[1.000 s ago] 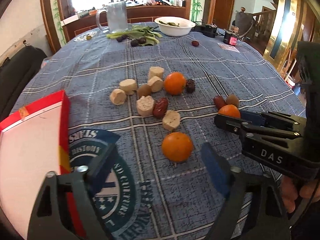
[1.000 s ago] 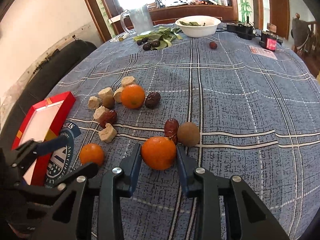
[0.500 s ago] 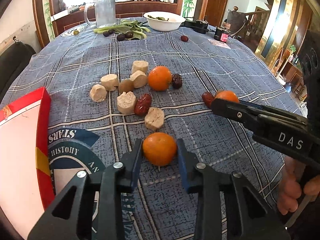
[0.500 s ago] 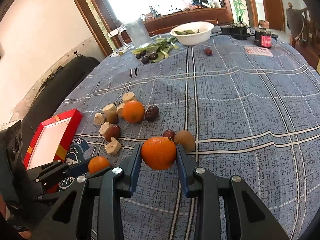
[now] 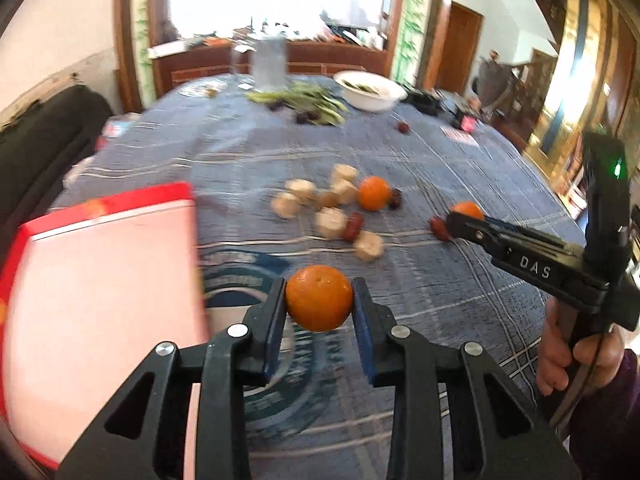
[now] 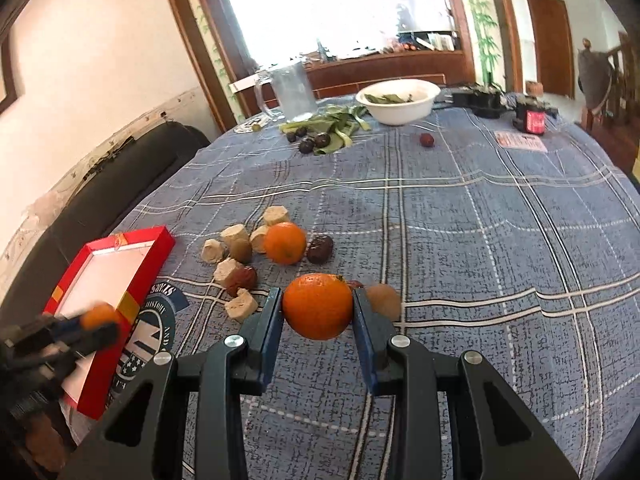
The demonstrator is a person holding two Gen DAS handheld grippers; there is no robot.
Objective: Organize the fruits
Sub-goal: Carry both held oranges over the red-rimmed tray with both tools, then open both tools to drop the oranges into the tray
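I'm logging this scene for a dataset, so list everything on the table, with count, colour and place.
oranges: three, orange; one in each gripper, one loose mid-table
pale chunks: about six, beige, clustered beside the loose orange
dates: several, dark red, among the chunks
kiwi: brown, behind the right-held orange
box: one, red, table's left edge
bowl: one, white, far side
jug: one, clear, far side
leaves: green, with dark fruits, by the jug
left gripper: black, shut on an orange
right gripper: black, shut on an orange
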